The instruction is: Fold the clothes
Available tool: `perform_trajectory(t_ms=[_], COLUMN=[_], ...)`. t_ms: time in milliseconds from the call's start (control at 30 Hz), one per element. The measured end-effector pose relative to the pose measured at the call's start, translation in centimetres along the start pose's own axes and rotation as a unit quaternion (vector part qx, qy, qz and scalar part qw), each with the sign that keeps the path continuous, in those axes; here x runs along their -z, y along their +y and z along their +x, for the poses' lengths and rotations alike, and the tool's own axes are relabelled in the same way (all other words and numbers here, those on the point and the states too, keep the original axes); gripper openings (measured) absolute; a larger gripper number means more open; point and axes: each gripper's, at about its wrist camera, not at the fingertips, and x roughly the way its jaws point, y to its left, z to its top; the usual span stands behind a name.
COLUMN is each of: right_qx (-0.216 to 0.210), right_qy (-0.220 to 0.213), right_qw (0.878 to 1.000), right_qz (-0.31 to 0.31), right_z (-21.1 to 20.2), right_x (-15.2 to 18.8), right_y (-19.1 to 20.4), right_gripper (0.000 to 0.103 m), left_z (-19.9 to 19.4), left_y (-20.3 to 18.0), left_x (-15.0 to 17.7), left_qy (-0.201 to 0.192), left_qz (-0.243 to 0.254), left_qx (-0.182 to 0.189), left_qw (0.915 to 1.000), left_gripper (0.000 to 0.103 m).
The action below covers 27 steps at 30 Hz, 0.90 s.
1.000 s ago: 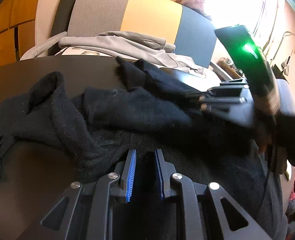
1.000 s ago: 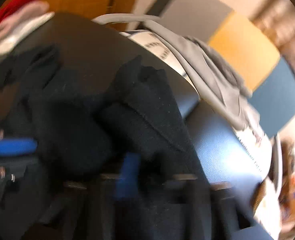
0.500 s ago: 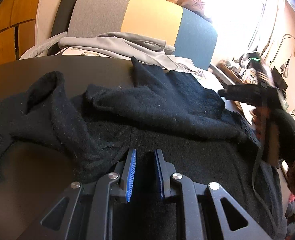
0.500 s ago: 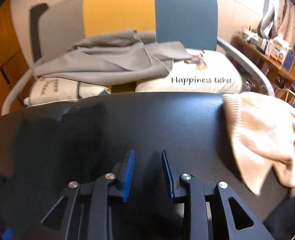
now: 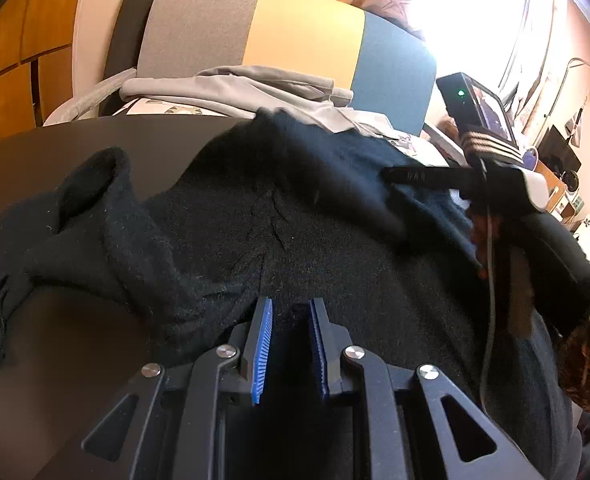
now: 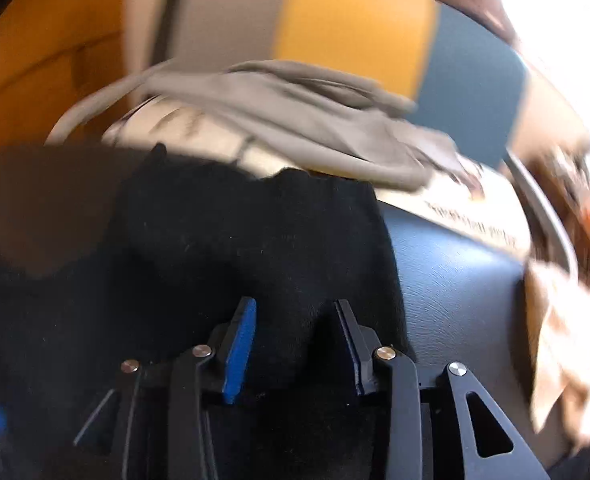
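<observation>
Left gripper (image 5: 289, 344) pins the black sweater (image 5: 335, 248), jaws narrow; right gripper (image 6: 295, 344), jaws wide, straddles its sleeve; next, I'd say: close, fold inward.

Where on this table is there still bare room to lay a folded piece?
Bare table shows behind and left of the black sweater, toward the chair. In the right wrist view, another bare strip lies between the sweater's edge and the cream garment. The middle is crowded: sweater and both hand-held grippers.
</observation>
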Motion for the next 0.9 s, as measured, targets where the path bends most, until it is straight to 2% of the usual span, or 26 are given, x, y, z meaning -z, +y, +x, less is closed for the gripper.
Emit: perform_trajectory(t_ms=[100,167,233,333,400,500,567,667,800,900], right_qx=[0.016,-0.006,0.0,-0.028,-0.026,-0.016,0.0,0.026,0.014,0.004], right_qy=[0.001,0.004,0.001,-0.04,-0.046,-0.033,-0.017,-0.027,-0.018,-0.015], right_qw=[0.998,0.997,0.998,0.998,0.999,0.999,1.0,0.999,1.0,0.999], right_qz=[0.066,0.076,0.063,0.028,-0.01,-0.025,-0.022,-0.011,0.016,0.03], right_z=[0.8,0.3,-1.5,-7.1,-9.5,-10.7,-10.2,-10.5,-9.9,-9.7], right_x=[-0.6,-0.5,0.1,2.9,5.4,8.9,11.0,11.6,11.5,11.6], right_y=[-2.8,-3.9,-3.9,-2.2,0.1,2.4,3.0,2.7,1.6,1.1], right_gripper=[0.047,0.047,0.047,0.048,0.049,0.056,0.058,0.071,0.077,0.08], left_z=[0.0,0.0,0.0,-0.1,-0.1,-0.8,-2.3,-6.0,-10.5,-12.0], left_y=[0.0,-0.1,-0.1,-0.1,0.3,2.4,4.9,8.5,12.9,15.9], left_x=[0.1,0.2,0.2,0.2,0.0,-0.2,0.3,1.4,2.5,2.7], left_qy=[0.0,0.0,0.0,0.0,0.001,0.004,-0.003,-0.032,-0.071,-0.073], left_qz=[-0.001,-0.002,-0.002,-0.003,-0.012,-0.064,-0.116,-0.145,-0.147,-0.125], left_qx=[0.001,0.002,0.001,0.004,0.015,0.062,0.072,0.037,-0.024,-0.095], left_qw=[1.0,1.0,1.0,1.0,0.9998,0.996,0.9906,0.9882,0.9863,0.9849], left_gripper=[0.018,0.018,0.018,0.018,0.019,0.02,0.02,0.02,0.025,0.028])
